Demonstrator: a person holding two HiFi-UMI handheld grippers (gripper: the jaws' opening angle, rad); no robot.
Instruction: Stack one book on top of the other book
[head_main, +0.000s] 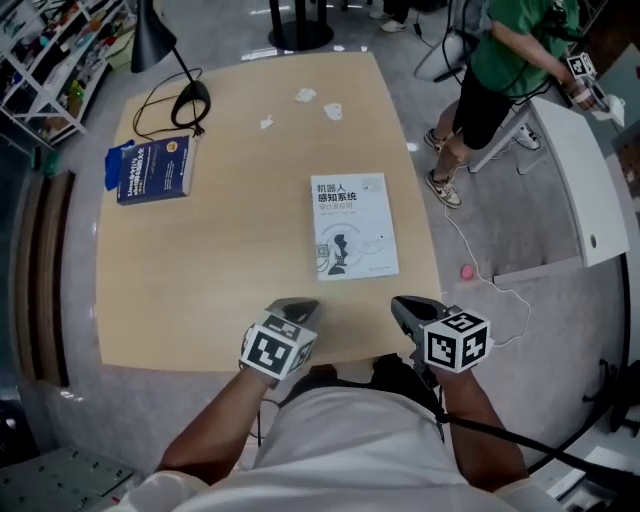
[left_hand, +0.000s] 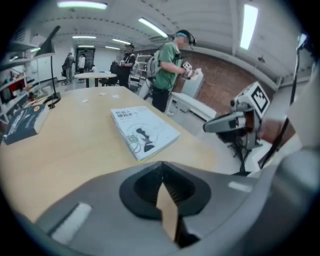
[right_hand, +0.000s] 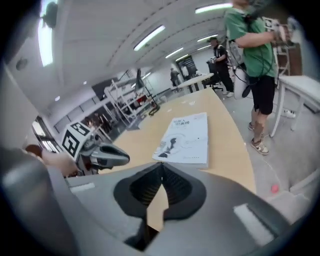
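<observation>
I see my left gripper (left_hand: 161, 167) and right gripper (right_hand: 161, 167) with jaws pinched together, empty. The thick dark-blue book (head_main: 153, 170) shows in the head view (not the right gripper view).

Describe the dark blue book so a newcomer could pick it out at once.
On the light wooden table, look to the far left corner, where a black desk lamp stands. The dark blue book lies flat by the lamp's base. Its dark cover sets it apart from the white book near the middle.
</observation>
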